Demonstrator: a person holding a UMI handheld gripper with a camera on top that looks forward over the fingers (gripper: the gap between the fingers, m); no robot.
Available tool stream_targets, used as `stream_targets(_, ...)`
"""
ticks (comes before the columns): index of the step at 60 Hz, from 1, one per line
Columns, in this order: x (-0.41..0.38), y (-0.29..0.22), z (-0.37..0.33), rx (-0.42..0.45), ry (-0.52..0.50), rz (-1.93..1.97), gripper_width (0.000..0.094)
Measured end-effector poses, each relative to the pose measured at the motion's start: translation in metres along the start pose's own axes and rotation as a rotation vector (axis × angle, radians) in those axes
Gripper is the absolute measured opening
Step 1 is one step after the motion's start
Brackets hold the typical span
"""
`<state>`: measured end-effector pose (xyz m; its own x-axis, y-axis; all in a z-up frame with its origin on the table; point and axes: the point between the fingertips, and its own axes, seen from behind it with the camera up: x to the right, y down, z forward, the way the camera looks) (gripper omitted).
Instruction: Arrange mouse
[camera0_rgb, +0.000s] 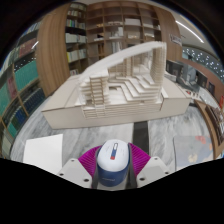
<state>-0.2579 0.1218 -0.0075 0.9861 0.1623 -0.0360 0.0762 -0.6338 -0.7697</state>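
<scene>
A white and dark blue computer mouse (111, 163) with a red and blue stripe on top sits between my gripper's (112, 166) two fingers. The magenta pads (88, 160) press against both of its sides. The mouse is held above a grey marbled table top (180, 135), with its front end pointing away from me. The fingers' lower parts are hidden below the mouse.
A large white architectural model (110, 90) with stepped terraces stands on the table just beyond the mouse. A white sheet (45, 150) lies beside the left finger. Bookshelves (110, 25) fill the background, with more shelves at the left.
</scene>
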Motion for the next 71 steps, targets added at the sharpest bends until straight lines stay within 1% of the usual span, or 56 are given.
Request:
stream_targets(2, -0.001, -0.012, -0.012, 0.036, -0.020, -0.021, 0.0434)
stream_targets(5, 0.003, -0.039, -0.041, 0.117, -0.034, -0.067, 0.0428)
stream_targets(10, 0.032, -0.083, -0.095, 0.246, -0.031, -0.100, 0.0426)
stream_targets(13, 0.064, -0.100, -0.119, 0.301, -0.017, -0.091, 0.0425)
stream_targets(16, 0.101, -0.105, -0.136, 0.313, 0.006, -0.071, 0.0425)
stream_targets(21, 0.173, -0.087, -0.137, 0.282, 0.073, -0.036, 0.0423)
stream_targets(23, 0.198, -0.070, -0.130, 0.245, 0.093, -0.021, 0.0422)
stream_targets(27, 0.234, -0.022, -0.107, 0.151, 0.108, 0.024, 0.0421)
stream_targets(31, 0.256, 0.009, -0.084, 0.094, 0.107, 0.057, 0.0421)
stream_targets(38, 0.271, 0.043, -0.066, 0.035, 0.108, 0.069, 0.0422)
stream_targets(40, 0.269, 0.043, -0.064, 0.048, 0.093, 0.085, 0.0422)
stream_targets(43, 0.269, 0.044, -0.063, 0.037, 0.078, 0.093, 0.0436)
stream_targets(44, 0.269, 0.044, -0.063, 0.032, 0.075, 0.094, 0.0496)
stream_targets(45, 0.268, 0.045, -0.062, 0.026, 0.070, 0.093, 0.0496)
stream_targets(46, 0.267, 0.044, -0.062, 0.023, 0.068, 0.089, 0.0517)
stream_targets(47, 0.266, 0.043, -0.061, 0.018, 0.068, 0.084, 0.0603)
stream_targets(48, 0.266, 0.044, -0.061, 0.014, 0.067, 0.079, 0.0565)
stream_targets(52, 0.268, 0.045, -0.066, -0.004, 0.097, 0.079, 0.0748)
stream_targets(55, 0.270, 0.043, -0.077, 0.010, 0.113, 0.073, 0.0889)
stream_targets(56, 0.270, 0.042, -0.083, 0.018, 0.112, 0.069, 0.0852)
stream_targets(59, 0.271, 0.043, -0.103, 0.031, 0.119, 0.061, 0.0837)
stream_targets(66, 0.271, 0.057, -0.162, 0.068, 0.113, 0.100, 0.0836)
stream_targets(71, 0.280, 0.080, -0.200, 0.086, 0.116, 0.162, 0.0838)
